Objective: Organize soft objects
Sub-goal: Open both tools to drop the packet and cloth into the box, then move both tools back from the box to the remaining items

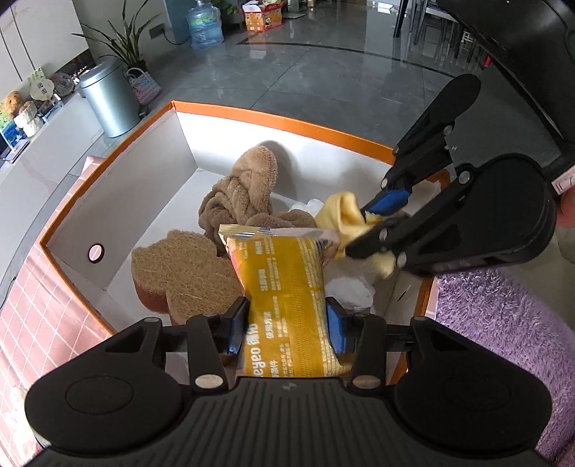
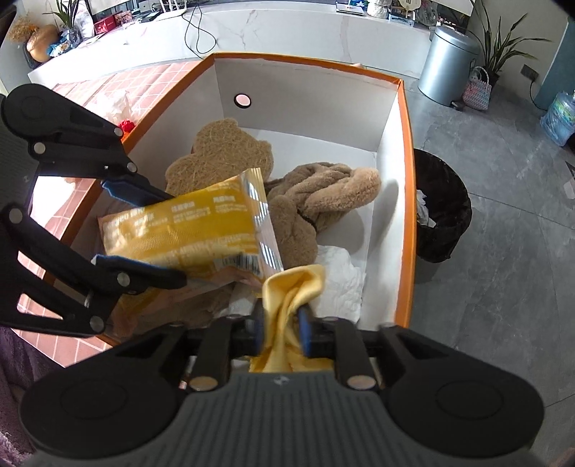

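An orange-rimmed white box [image 1: 273,118] holds a brown plush cloth [image 1: 248,186], a bear-shaped coir pad [image 1: 179,266] and white crumpled paper [image 1: 350,291]. My left gripper [image 1: 287,323] points down into the box, its blue pads touching both sides of a yellow packet [image 1: 284,280]. The right wrist view shows that left gripper [image 2: 176,237] holding the yellow packet [image 2: 187,230] tilted above the brown plush cloth [image 2: 323,194]. My right gripper [image 2: 281,323] stands partly open, with a bunched yellow cloth [image 2: 287,287] lying loosely between its jaws over the white paper [image 2: 341,280].
The box sits on a pink tiled tablecloth [image 1: 36,305], with a purple fluffy mat [image 1: 503,323] beside it. On the grey floor past the box [image 2: 406,179] stand a black wastebasket [image 2: 442,212] and a metal bin [image 2: 449,64]. A white counter [image 2: 287,32] runs behind.
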The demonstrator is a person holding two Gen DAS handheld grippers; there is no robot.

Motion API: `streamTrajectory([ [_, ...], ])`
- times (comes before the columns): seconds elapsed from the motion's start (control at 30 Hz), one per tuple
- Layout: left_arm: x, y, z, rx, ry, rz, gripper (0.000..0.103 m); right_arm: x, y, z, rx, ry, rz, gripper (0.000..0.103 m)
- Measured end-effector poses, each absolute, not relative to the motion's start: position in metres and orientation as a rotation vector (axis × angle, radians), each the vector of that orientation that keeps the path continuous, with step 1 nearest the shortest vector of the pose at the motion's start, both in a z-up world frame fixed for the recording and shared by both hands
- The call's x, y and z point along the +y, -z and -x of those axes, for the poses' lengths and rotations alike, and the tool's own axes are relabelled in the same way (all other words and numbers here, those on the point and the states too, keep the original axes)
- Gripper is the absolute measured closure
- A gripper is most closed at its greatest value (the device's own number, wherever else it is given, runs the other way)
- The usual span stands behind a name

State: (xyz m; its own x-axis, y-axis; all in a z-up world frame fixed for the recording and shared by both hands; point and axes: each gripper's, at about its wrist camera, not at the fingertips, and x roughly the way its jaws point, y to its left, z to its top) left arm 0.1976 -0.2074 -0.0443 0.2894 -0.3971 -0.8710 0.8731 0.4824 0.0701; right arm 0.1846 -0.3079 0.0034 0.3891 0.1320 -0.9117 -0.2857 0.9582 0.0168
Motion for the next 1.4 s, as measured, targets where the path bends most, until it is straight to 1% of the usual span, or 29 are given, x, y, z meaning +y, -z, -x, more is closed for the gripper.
streamTrajectory([
  [0.03, -0.208, 0.043, -0.198, 0.918, 0.925, -0.612, 0.045, -0.308, -0.004, -0.184, 1.139, -0.267, 0.155, 0.076],
  [0.1, -0.206, 0.039, -0.195, 0.92, 0.935, -0.601, 0.044, -0.307, -0.006, -0.183, 1.13, -0.266, 0.165, 0.07],
  [0.23, -0.202, 0.031, -0.192, 0.891, 0.934, -0.574, 0.045, -0.307, -0.011, -0.181, 1.114, -0.261, 0.172, 0.069],
  [0.27, -0.199, 0.027, -0.191, 0.889, 0.939, -0.56, 0.049, -0.307, -0.012, -0.18, 1.109, -0.262, 0.173, 0.069],
  [0.3, -0.198, 0.025, -0.19, 0.884, 0.94, -0.547, 0.058, -0.306, -0.013, -0.179, 1.105, -0.263, 0.173, 0.069],
  [0.33, -0.197, 0.025, -0.189, 0.881, 0.941, -0.543, 0.065, -0.306, -0.013, -0.179, 1.103, -0.264, 0.171, 0.069],
  [0.37, -0.197, 0.024, -0.188, 0.877, 0.941, -0.543, 0.066, -0.305, -0.014, -0.178, 1.103, -0.265, 0.17, 0.07],
  [0.43, -0.197, 0.025, -0.185, 0.875, 0.93, -0.542, 0.075, -0.303, -0.013, -0.178, 1.1, -0.267, 0.176, 0.072],
  [0.5, -0.198, 0.029, -0.186, 0.894, 0.917, -0.537, 0.079, -0.301, -0.01, -0.178, 1.107, -0.262, 0.182, 0.082],
  [0.53, -0.198, 0.032, -0.186, 0.907, 0.909, -0.532, 0.082, -0.301, -0.009, -0.179, 1.113, -0.261, 0.181, 0.083],
  [0.57, -0.198, 0.036, -0.187, 0.923, 0.899, -0.529, 0.084, -0.301, -0.007, -0.18, 1.119, -0.261, 0.179, 0.088],
  [0.73, -0.195, 0.047, -0.192, 0.961, 0.857, -0.487, 0.084, -0.3, 0.003, -0.181, 1.142, -0.263, 0.176, 0.09],
  [0.93, -0.19, 0.043, -0.192, 0.973, 0.856, -0.436, 0.084, -0.301, 0.002, -0.178, 1.136, -0.264, 0.163, 0.09],
  [1.13, -0.179, 0.03, -0.179, 0.919, 0.843, -0.376, 0.082, -0.299, -0.014, -0.168, 1.074, -0.258, 0.169, 0.085],
  [1.2, -0.173, 0.025, -0.172, 0.893, 0.829, -0.358, 0.082, -0.297, -0.02, -0.163, 1.045, -0.253, 0.18, 0.078],
  [1.23, -0.168, 0.022, -0.169, 0.882, 0.822, -0.341, 0.082, -0.296, -0.024, -0.161, 1.028, -0.247, 0.187, 0.077],
  [1.27, -0.164, 0.018, -0.166, 0.869, 0.81, -0.32, 0.081, -0.294, -0.027, -0.158, 1.008, -0.239, 0.192, 0.073],
  [1.3, -0.158, 0.015, -0.163, 0.855, 0.797, -0.3, 0.081, -0.293, -0.031, -0.155, 0.986, -0.227, 0.195, 0.068],
  [1.4, -0.14, 0.004, -0.153, 0.803, 0.754, -0.24, 0.081, -0.286, -0.041, -0.145, 0.899, -0.191, 0.202, 0.061],
])
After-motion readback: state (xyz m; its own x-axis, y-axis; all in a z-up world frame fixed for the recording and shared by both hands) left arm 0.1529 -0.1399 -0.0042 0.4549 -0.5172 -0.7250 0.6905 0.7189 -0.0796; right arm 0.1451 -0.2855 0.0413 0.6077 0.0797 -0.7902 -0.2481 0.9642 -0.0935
